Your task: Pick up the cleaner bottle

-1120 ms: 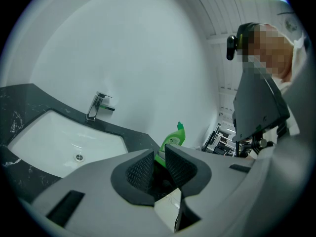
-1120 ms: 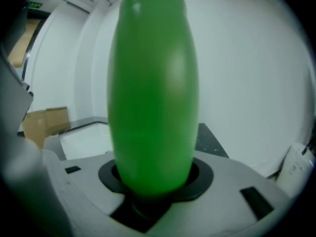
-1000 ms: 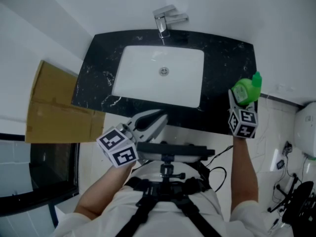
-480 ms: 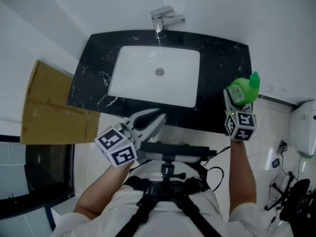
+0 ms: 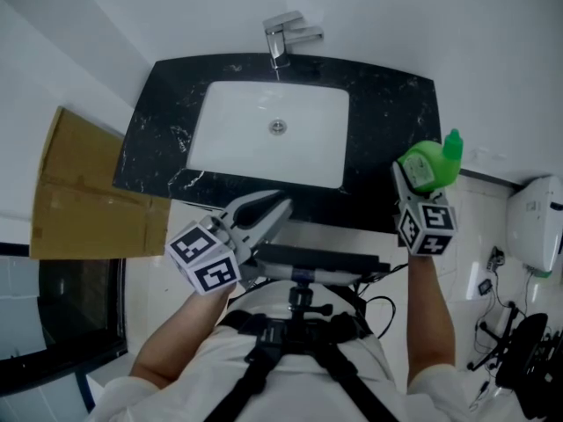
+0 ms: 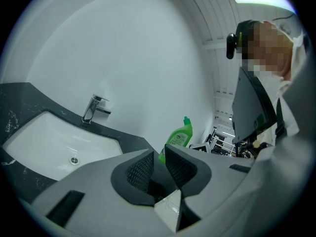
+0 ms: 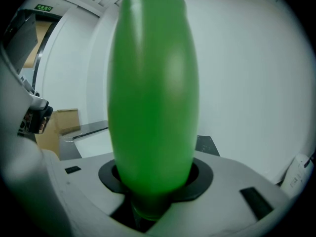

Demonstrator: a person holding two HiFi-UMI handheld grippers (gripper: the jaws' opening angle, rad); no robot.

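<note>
The green cleaner bottle point(image 5: 427, 165) is off the black counter point(image 5: 396, 112), held in the air beside the counter's right end. My right gripper point(image 5: 419, 185) is shut on its body, below the cap. In the right gripper view the bottle point(image 7: 153, 107) fills the middle and stands between the jaws of the right gripper point(image 7: 154, 184). My left gripper point(image 5: 280, 206) hovers at the counter's front edge and holds nothing; its jaws stand a narrow gap apart. The left gripper view looks past the left gripper point(image 6: 159, 157) at the bottle point(image 6: 178, 136).
A white sink point(image 5: 220, 139) is set in the counter, with a chrome tap point(image 5: 286, 35) behind it. Flat cardboard point(image 5: 79, 192) leans at the left. A white wall fixture point(image 5: 532, 222) and cables are at the right. A camera mount point(image 5: 299, 271) sits on the person's chest.
My right gripper has lifted the bottle a little higher and closer to the head camera. The left gripper has stayed where it was.
</note>
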